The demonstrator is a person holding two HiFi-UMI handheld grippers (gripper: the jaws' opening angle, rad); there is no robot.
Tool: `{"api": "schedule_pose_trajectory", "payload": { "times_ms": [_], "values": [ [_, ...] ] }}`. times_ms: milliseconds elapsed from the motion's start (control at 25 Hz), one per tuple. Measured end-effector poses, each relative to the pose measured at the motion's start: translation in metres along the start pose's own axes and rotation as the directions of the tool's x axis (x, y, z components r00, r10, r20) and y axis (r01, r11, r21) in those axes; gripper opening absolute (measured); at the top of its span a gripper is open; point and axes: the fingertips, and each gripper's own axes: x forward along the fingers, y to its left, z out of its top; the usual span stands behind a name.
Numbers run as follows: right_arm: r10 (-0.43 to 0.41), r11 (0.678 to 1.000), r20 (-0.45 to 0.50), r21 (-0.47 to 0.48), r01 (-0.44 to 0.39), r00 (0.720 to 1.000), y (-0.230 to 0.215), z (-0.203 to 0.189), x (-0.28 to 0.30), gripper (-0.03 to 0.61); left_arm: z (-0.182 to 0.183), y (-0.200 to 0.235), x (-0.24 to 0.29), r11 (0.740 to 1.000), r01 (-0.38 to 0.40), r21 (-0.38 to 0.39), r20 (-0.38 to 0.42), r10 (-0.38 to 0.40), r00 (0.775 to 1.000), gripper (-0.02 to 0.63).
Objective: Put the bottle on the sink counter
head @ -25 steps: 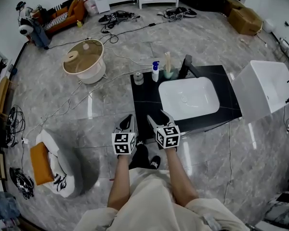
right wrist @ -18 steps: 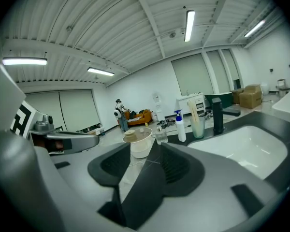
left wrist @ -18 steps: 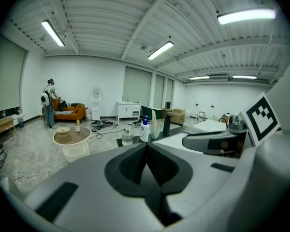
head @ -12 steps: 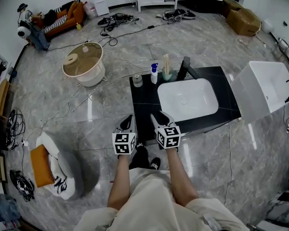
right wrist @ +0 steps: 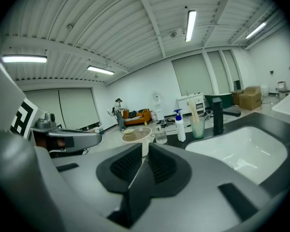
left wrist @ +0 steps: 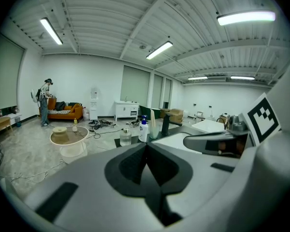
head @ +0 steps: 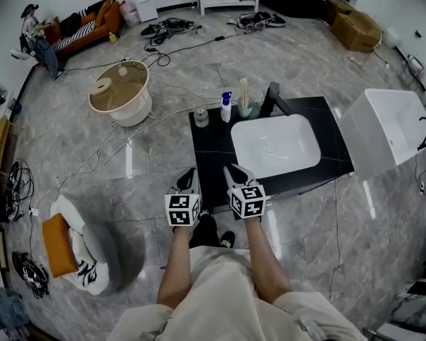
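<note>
At the near edge of the sink counter (head: 213, 155), the left gripper (head: 190, 177) is hovering with jaws pressed together and the right gripper (head: 234, 172) is closing, nearly together; both are carrying nothing. The blue-topped bottle (head: 226, 107) is standing at the far edge, toward the left corner, so a fetch seems to be pending or finishing. Any pickup is calling for reopened jaws. Only the head view is showing this layout; only the gripper views are showing the empty pads.

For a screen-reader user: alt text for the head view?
Seen from above, a person holds the left gripper and right gripper, its jaws closing on nothing, at a black sink counter. A spray bottle and jar stand beside the white basin.
</note>
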Motion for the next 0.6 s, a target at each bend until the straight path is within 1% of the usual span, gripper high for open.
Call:
{"api": "schedule_pose_trajectory", "payload": {
  "times_ms": [160,360,600],
  "values": [
    [-0.002,1.0,-0.01,-0.018,0.002,1.0,-0.002,-0.003,-0.003,0.021,-0.004,-0.003,0.003,1.0,0.008,-0.009,-0.003,-0.008,1.0,0.006],
    [0.028,0.999,-0.05,-0.031,-0.029,0.998,0.005,-0.01,-0.004,0.005,0.002,-0.009,0.006,1.0,0.023,-0.004,0.005,-0.023,1.0,0.006],
    [0.006,1.0,-0.059,-0.026,-0.008,0.998,0.002,-0.015,-0.006,0.005,-0.001,-0.009,0.002,1.0,0.025,0.008,-0.006,-0.025,1.0,0.006]
  ]
}}
